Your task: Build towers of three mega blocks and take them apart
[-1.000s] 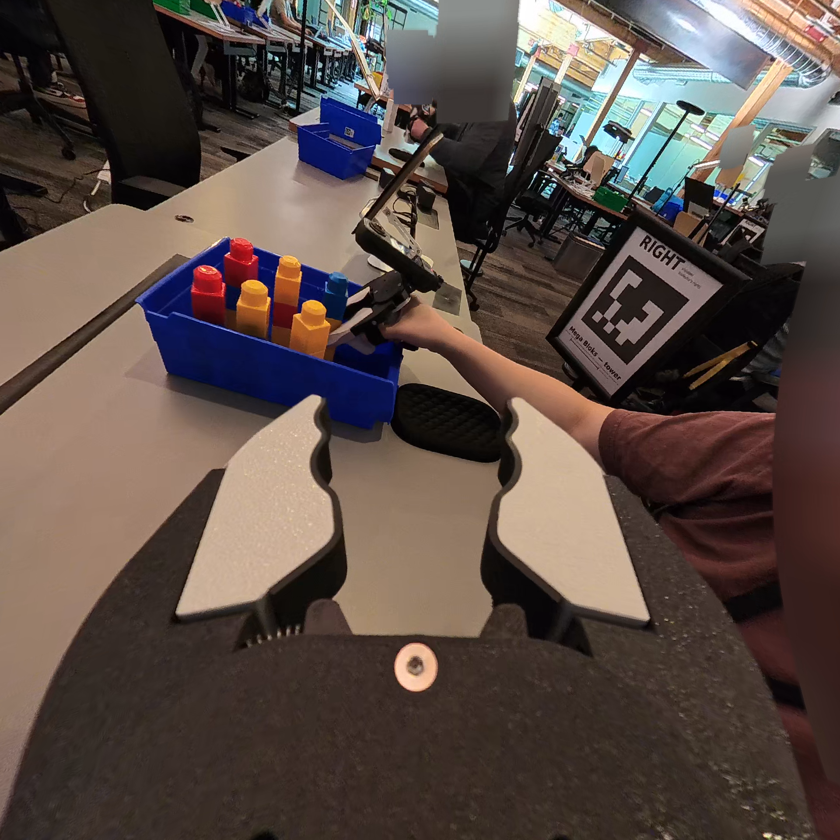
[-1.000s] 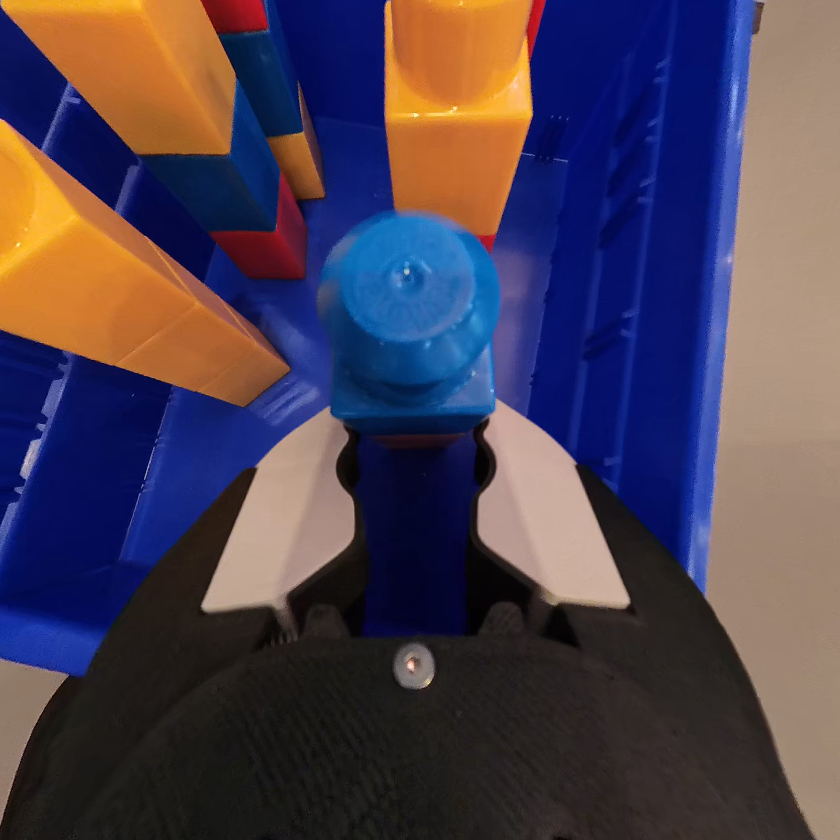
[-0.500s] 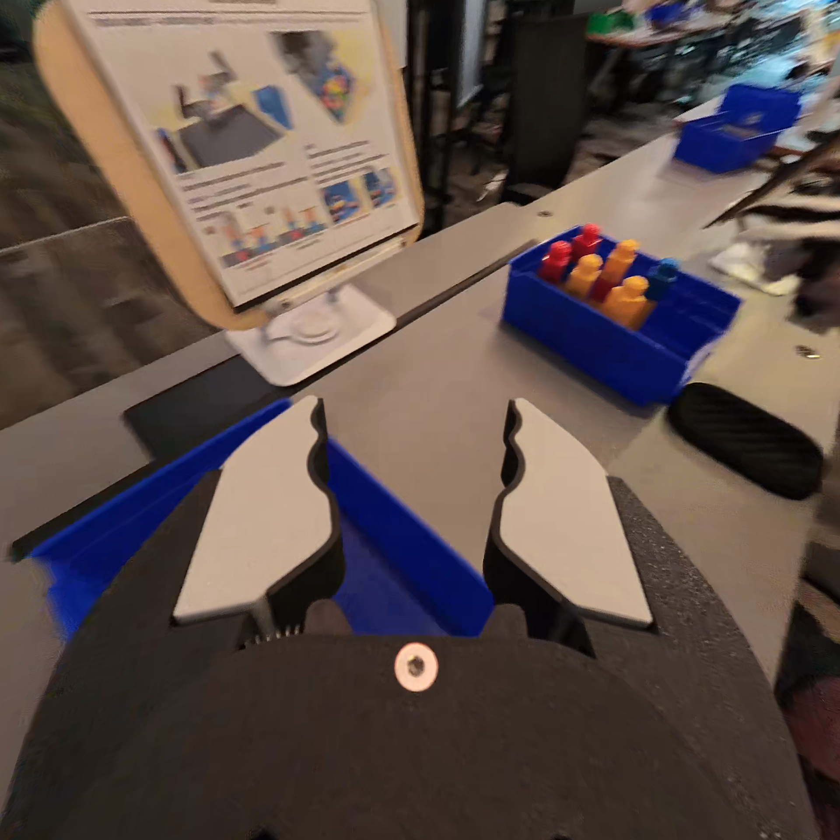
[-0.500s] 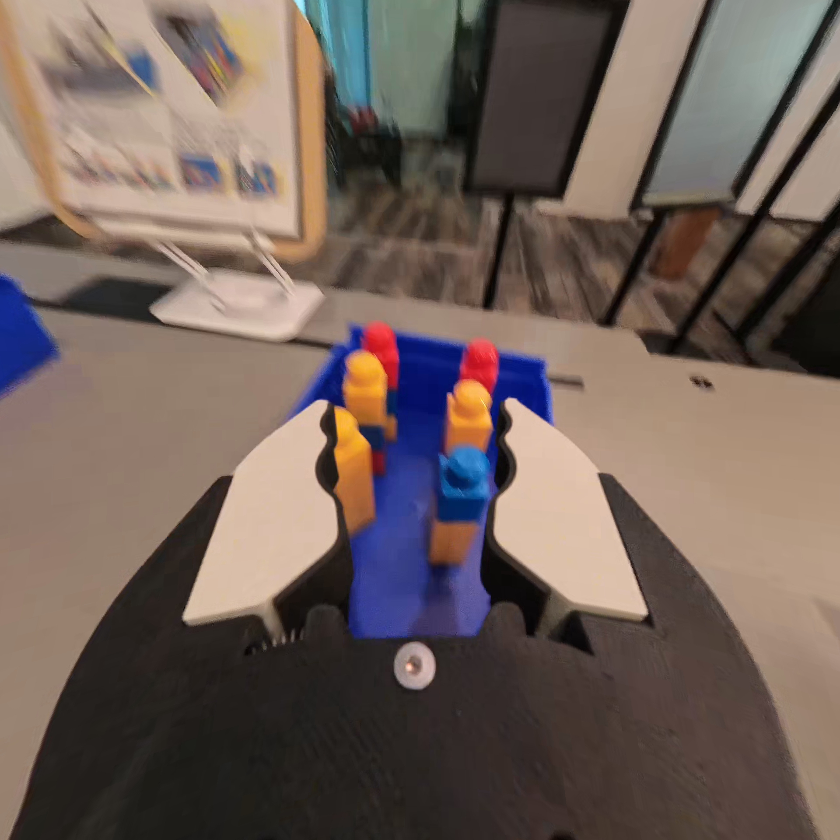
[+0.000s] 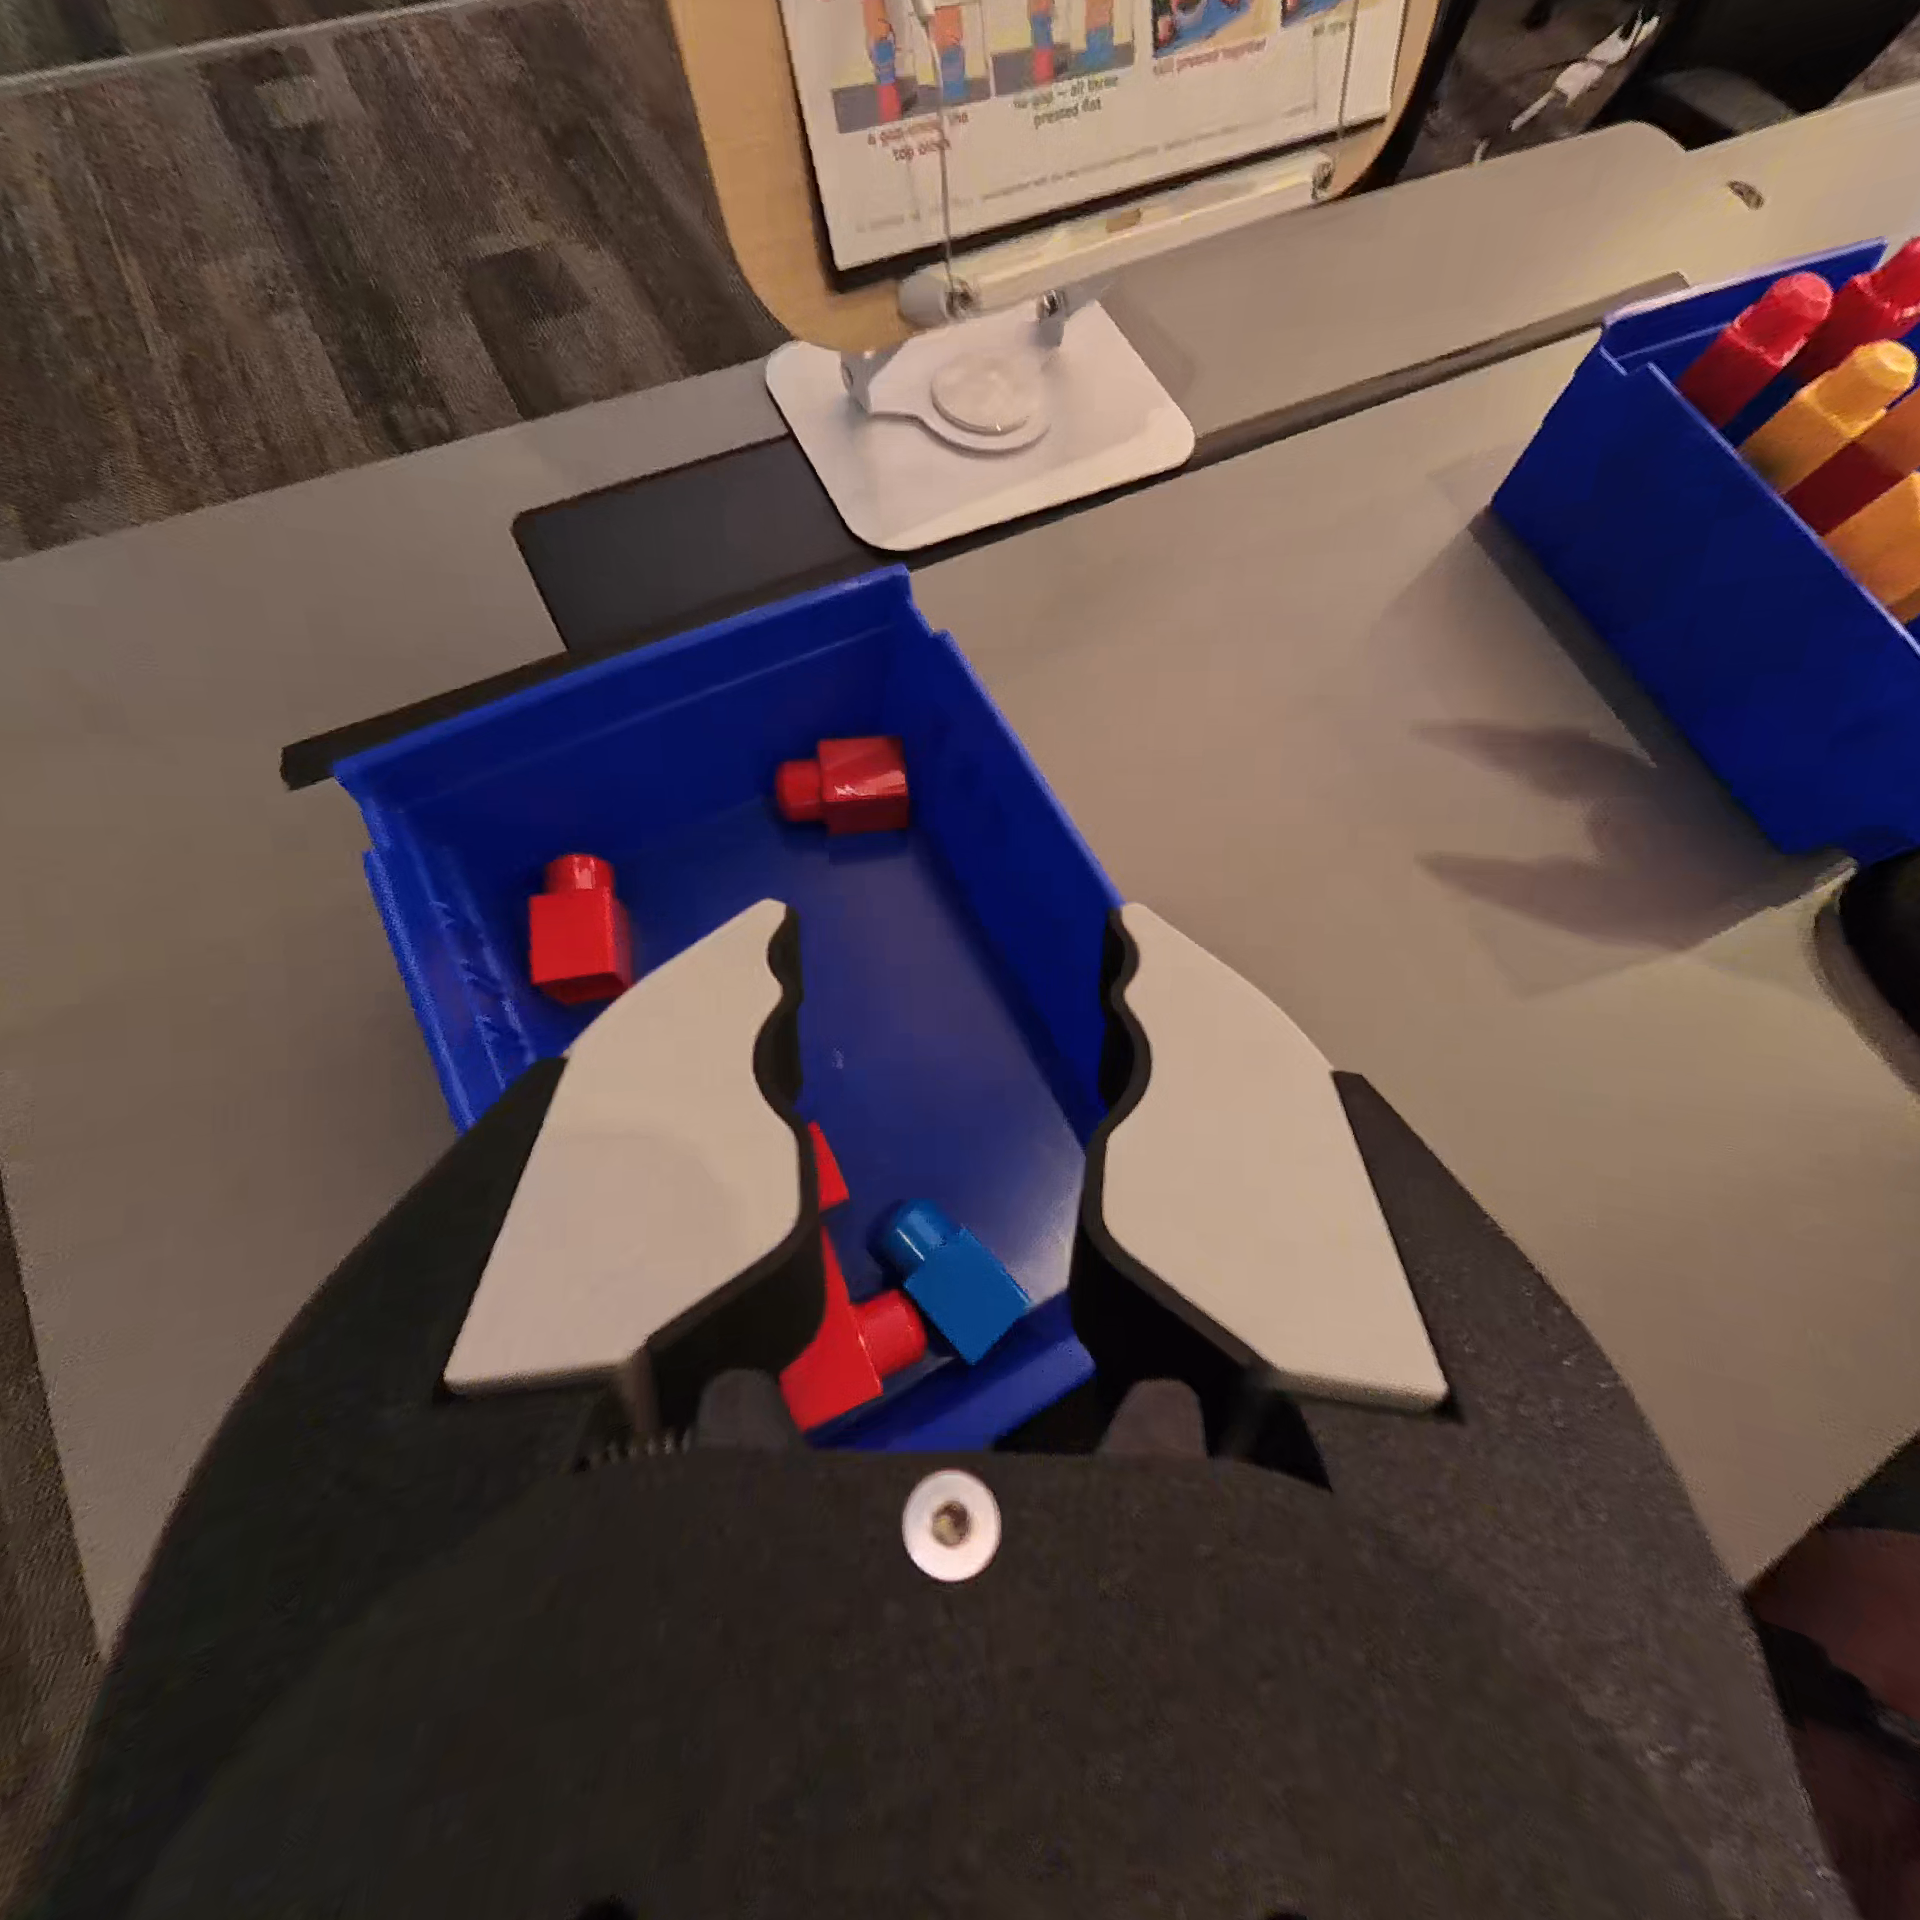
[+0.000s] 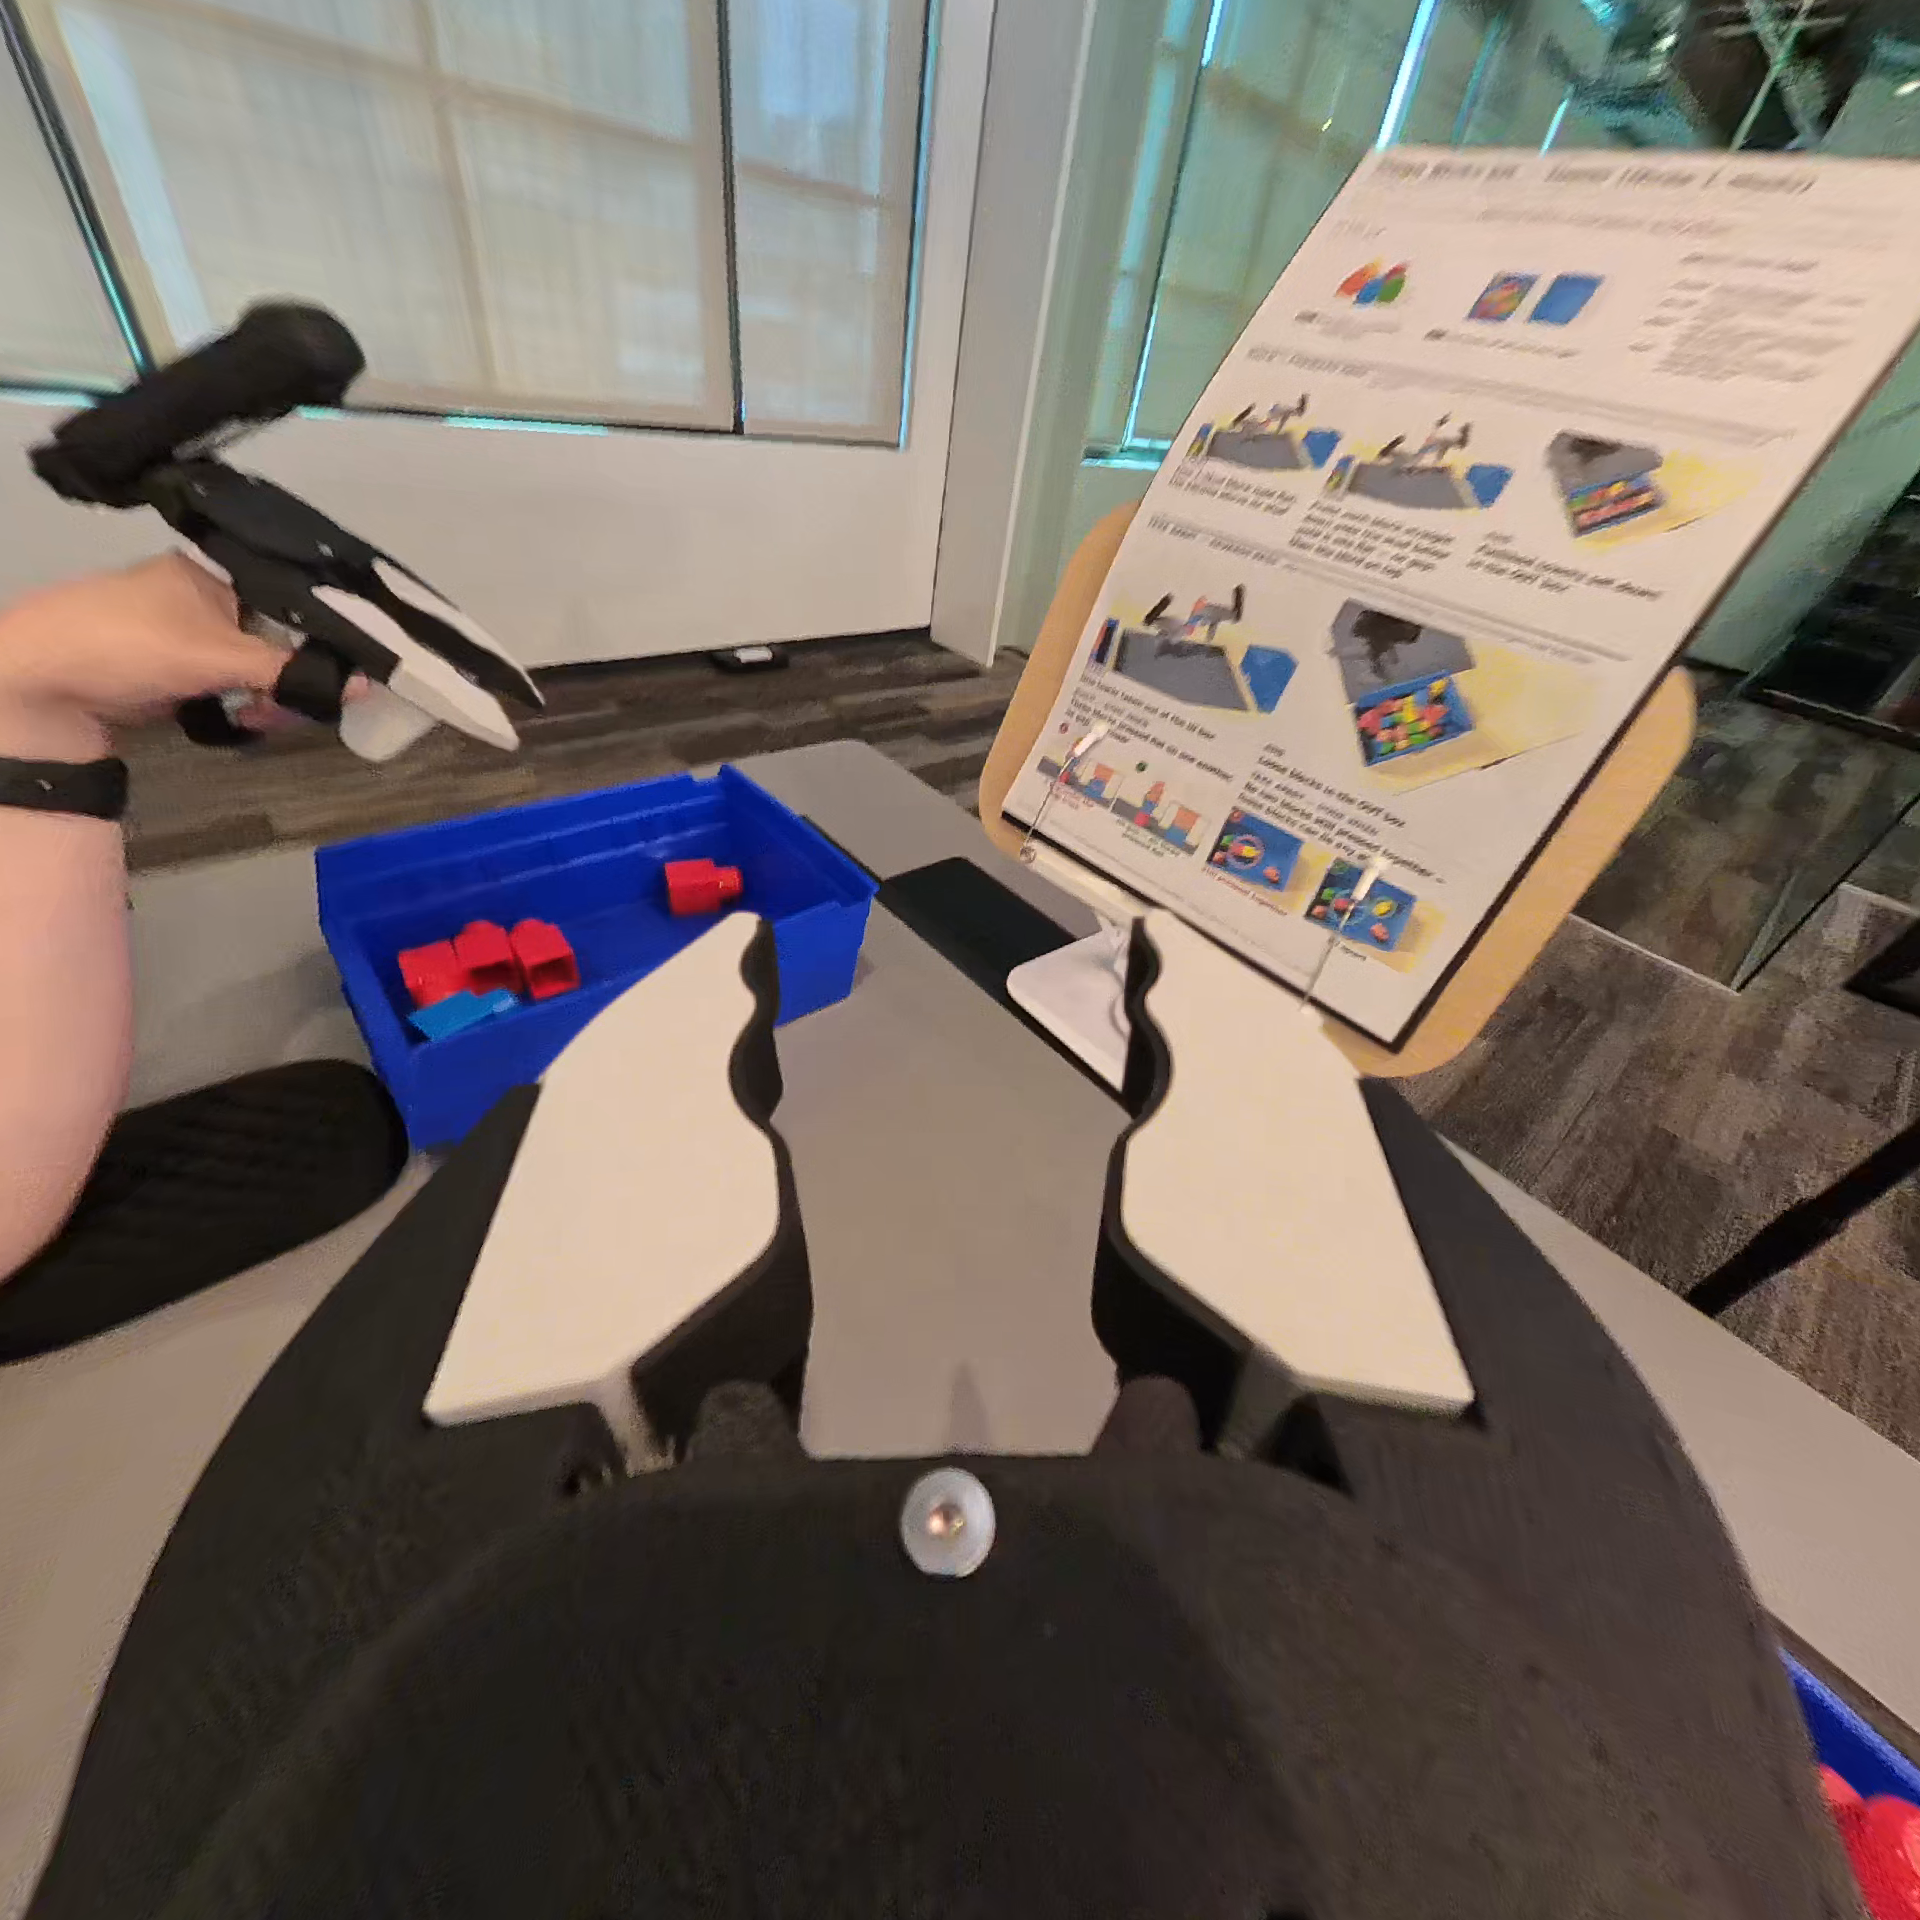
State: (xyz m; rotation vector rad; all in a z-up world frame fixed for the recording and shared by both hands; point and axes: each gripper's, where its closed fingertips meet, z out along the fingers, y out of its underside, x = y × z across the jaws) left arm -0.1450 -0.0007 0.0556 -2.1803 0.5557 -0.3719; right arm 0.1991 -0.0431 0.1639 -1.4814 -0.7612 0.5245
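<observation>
Left wrist view: the left gripper hangs over a blue bin on the grey counter.
Left gripper's fingers: wide apart, nothing between them, only the bin floor below.
Loose blocks on the left: one red block stands near the bin's left wall.
Loose blocks in the middle: a red block on its side lies at the far end of the bin.
Loose blocks close by: a blue block leans on another red block, low between the fingers but not touched by them.
Sign: a picture board on a white stand sits behind the bin.
Towers on the right: a second blue bin at the right edge holds tall stacks of red and yellow blocks.
Right wrist view, far left: a hand holds the left gripper up in the air above the blue bin.
Black pad: a soft black pad lies on the counter just beside that bin.
Right gripper: over bare counter, between the bin and the picture board.
Right gripper's fingers: wide apart, holding nothing.
</observation>
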